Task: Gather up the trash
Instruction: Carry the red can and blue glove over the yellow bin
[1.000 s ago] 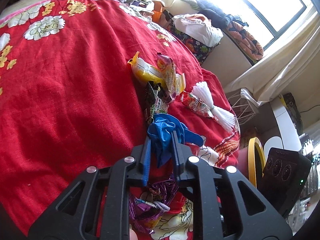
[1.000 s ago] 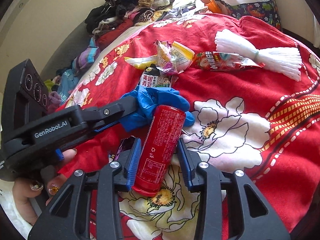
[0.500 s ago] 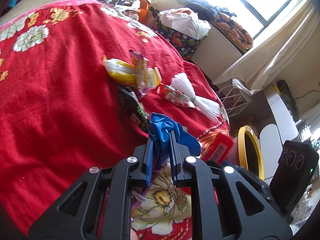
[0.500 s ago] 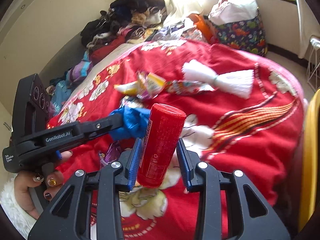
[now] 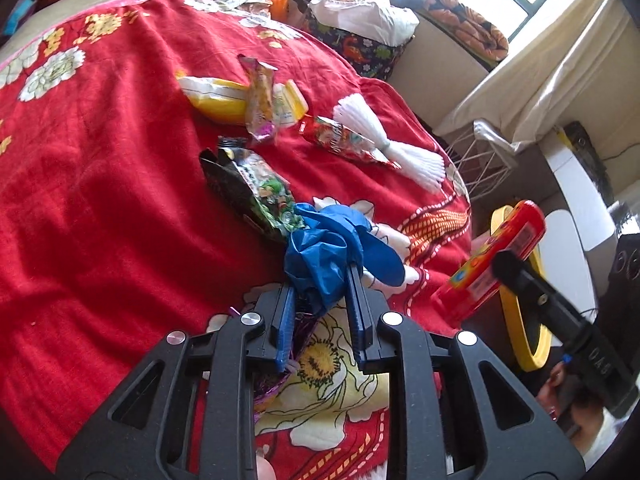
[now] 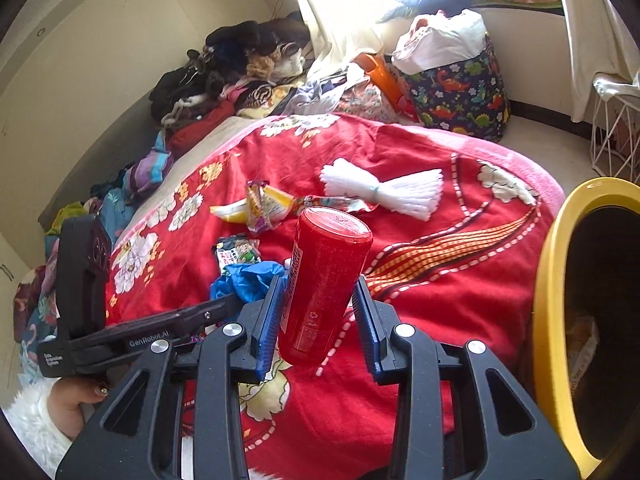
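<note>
Two handheld grippers work over a red floral blanket. The left gripper, its jaws just widening slightly, keeps a crumpled blue glove between narrow fingers. The right gripper clamps a red can, lifted clear. A yellow-rimmed bin sits at three o'clock; snack wrappers lie at twelve.

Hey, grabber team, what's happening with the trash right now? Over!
Right gripper clamped on red can, lifted beside yellow bin. Left gripper jaws just easing open, blue glove between them. Snack wrappers wait on bed. Path clear.
</note>
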The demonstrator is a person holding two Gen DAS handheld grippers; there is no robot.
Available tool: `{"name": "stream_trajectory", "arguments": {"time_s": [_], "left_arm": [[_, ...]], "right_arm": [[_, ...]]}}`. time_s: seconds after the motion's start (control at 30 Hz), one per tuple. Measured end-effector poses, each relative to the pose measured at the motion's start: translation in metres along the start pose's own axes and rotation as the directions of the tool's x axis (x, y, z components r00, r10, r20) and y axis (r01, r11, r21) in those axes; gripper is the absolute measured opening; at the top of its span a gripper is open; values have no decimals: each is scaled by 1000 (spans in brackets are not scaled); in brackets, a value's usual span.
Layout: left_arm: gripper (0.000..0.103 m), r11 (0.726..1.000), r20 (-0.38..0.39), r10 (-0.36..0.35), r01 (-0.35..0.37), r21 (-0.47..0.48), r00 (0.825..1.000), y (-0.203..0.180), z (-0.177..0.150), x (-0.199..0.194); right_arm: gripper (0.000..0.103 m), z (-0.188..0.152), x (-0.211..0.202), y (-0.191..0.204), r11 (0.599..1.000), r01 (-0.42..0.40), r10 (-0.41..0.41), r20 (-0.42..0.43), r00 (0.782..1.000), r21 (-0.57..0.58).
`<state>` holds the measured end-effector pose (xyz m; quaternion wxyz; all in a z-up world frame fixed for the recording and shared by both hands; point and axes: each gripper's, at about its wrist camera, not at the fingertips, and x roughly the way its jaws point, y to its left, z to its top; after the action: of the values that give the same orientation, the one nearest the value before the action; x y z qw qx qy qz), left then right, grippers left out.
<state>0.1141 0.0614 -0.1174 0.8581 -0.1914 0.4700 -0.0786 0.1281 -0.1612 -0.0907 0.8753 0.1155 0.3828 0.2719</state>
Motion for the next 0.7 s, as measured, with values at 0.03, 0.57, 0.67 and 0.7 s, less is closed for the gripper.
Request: {"name": "stream_trajectory", "arguments": {"time_s": [0.03, 0.57, 0.67, 0.7], "left_arm": [[16, 1000, -3, 1, -1, 9, 1000, -3, -1, 1], [8, 988, 92, -62, 48, 147, 994, -66, 13, -17], [8, 984, 106, -79, 60, 166, 991, -78, 16, -20], [8, 983, 109, -84, 64, 173, 991, -82, 16, -22]], "right_arm": [[34, 0, -2, -1, 1000, 3, -3, 5, 1000, 2], [33, 9, -43, -23, 997, 78, -78, 118, 990, 5], [33, 11, -52, -28, 996, 89, -90, 137, 987, 13], [33, 12, -55, -30, 995, 96, -97, 145, 985, 14]]}}
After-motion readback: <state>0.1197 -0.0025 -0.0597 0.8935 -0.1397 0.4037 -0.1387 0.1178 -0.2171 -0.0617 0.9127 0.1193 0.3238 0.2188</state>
